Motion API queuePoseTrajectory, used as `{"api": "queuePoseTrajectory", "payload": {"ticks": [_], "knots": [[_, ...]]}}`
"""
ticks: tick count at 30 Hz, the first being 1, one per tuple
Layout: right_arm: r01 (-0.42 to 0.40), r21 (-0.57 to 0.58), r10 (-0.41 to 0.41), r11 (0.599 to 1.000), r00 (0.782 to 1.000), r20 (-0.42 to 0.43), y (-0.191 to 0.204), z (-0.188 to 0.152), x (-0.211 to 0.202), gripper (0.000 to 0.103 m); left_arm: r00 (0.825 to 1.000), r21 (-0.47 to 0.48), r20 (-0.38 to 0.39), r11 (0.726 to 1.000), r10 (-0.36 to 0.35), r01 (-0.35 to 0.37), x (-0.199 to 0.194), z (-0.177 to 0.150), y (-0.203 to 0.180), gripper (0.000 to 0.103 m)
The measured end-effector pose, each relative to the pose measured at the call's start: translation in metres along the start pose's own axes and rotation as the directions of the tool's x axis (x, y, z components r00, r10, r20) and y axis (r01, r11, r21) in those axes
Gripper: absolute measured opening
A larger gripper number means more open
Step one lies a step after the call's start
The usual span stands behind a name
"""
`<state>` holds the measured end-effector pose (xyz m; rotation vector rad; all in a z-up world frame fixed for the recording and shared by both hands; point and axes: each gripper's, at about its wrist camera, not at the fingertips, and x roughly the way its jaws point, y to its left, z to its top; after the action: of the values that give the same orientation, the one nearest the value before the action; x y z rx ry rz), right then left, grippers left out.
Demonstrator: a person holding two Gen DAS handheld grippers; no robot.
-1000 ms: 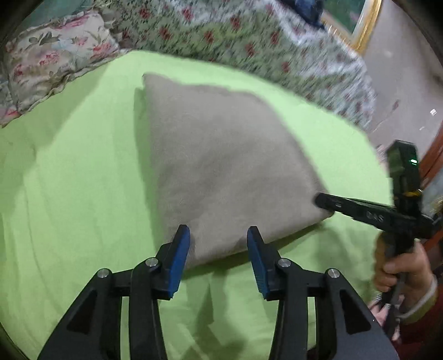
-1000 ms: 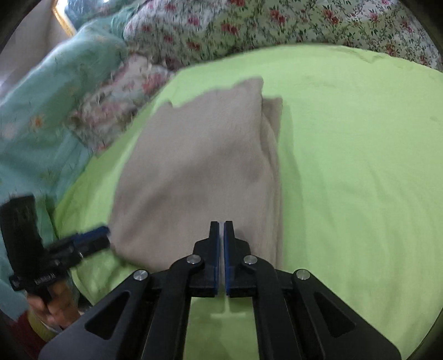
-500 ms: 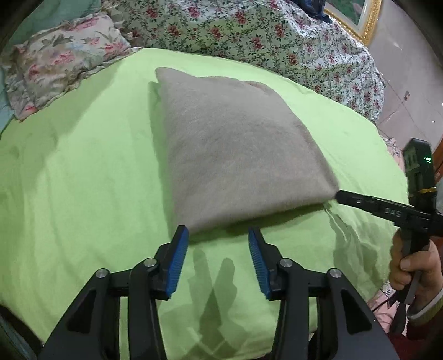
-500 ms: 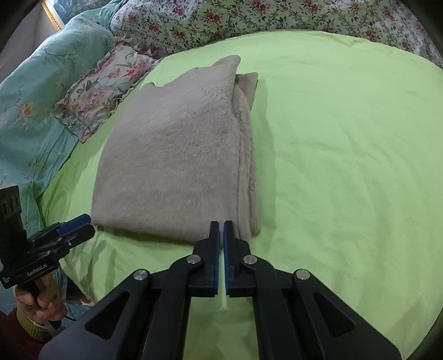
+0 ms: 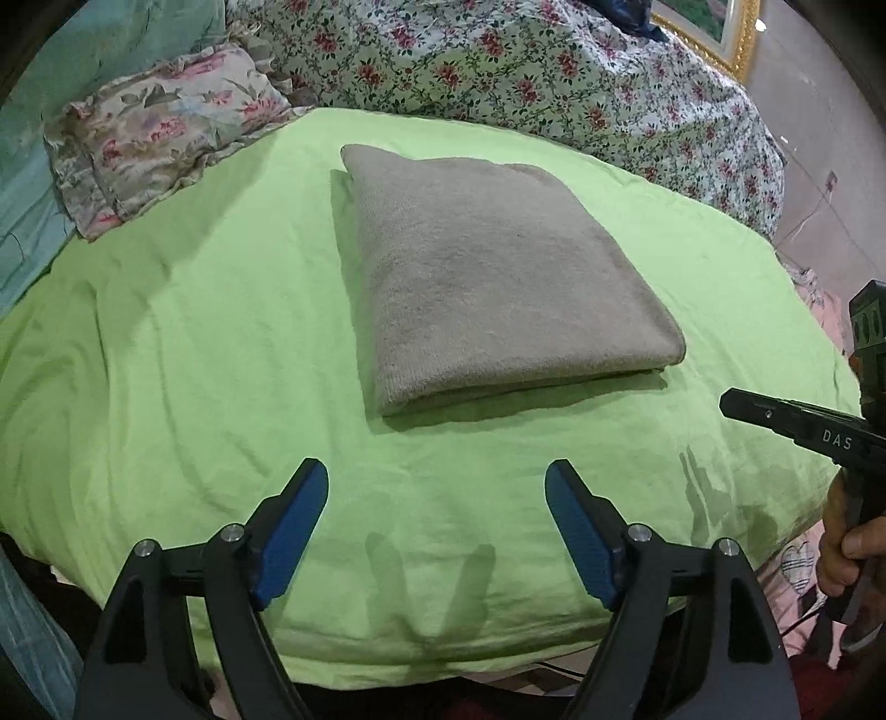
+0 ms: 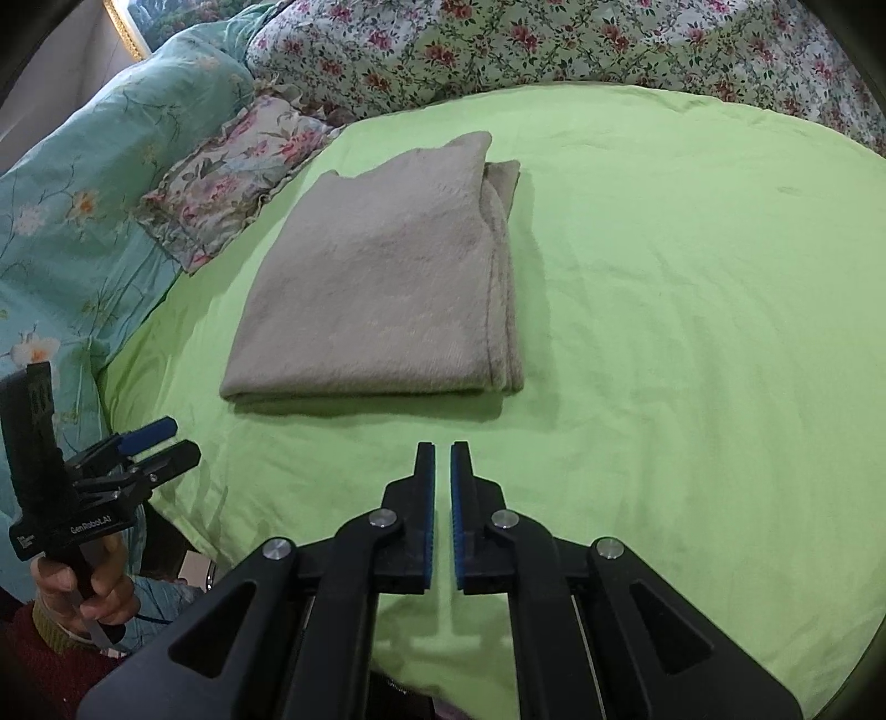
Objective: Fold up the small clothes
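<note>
On the bed, over a lime-green sheet [image 5: 221,343], lies a folded grey-beige garment [image 5: 498,288], a flat rectangle whose long axis runs from the near edge of the bed towards the pillows; its thick folded edge faces the grippers, and in the right wrist view its layered edges run along the right side [image 6: 501,288]. The left gripper [image 5: 437,515] hovers short of the garment with its blue-padded fingers [image 5: 288,526] wide apart; they have just been opening, with nothing but sheet between them. The right gripper [image 6: 442,482] has its fingers almost together, only a thin slit between the pads, gripping nothing. "DAS" is printed on the right gripper's side in the left view [image 5: 836,440], and "GenRobot.AI" on the left gripper's body [image 6: 91,523]. A floral cushion [image 5: 160,138] and a flowered quilt [image 5: 526,72] border the sheet, with a teal flowered cover [image 6: 72,210] on the left and a gilt frame [image 5: 731,33] against the wall.
</note>
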<state>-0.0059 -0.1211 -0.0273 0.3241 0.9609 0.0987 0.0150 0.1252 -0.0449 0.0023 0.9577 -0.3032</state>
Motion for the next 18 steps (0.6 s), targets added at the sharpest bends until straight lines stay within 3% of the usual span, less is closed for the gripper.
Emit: {"api": "queuePoseTrajectory", "payload": {"ticks": [3,5,6,7,14,18], "knots": [[0.004,-0.005,-0.004,1.0,1.0,-0.021,0.003,-0.009,-0.001,0.008,1.0,0.023,0.006,1.0,0.016,-0.016,-0.006,-0.003,-0.001,0.084],[0.003,-0.003,-0.003,1.0,1.0,-0.027,0.003,-0.012,-0.002,0.025,0.999,0.037,0.015,0.999,0.031,-0.031,-0.011,-0.003,-0.001,0.087],[0.006,-0.003,-0.006,1.0,1.0,-0.022,0.004,-0.015,-0.004,0.043,0.999,0.043,0.019,0.998,0.034,-0.035,-0.012,-0.004,0.0,0.088],[0.013,-0.009,-0.013,1.0,1.0,-0.012,0.005,-0.017,-0.006,0.053,0.999,0.051,0.021,0.998,0.035,-0.036,-0.014,-0.005,-0.001,0.09],[0.029,-0.062,-0.03,0.998,0.999,-0.019,0.018,-0.016,-0.017,0.061,0.993,0.097,0.037,0.989,0.111,-0.115,-0.027,0.0,-0.005,0.093],[0.033,-0.111,-0.029,0.993,0.999,0.032,0.031,-0.006,-0.034,0.08,0.989,0.12,0.05,0.982,0.143,-0.148,-0.036,0.01,-0.004,0.094]]}}
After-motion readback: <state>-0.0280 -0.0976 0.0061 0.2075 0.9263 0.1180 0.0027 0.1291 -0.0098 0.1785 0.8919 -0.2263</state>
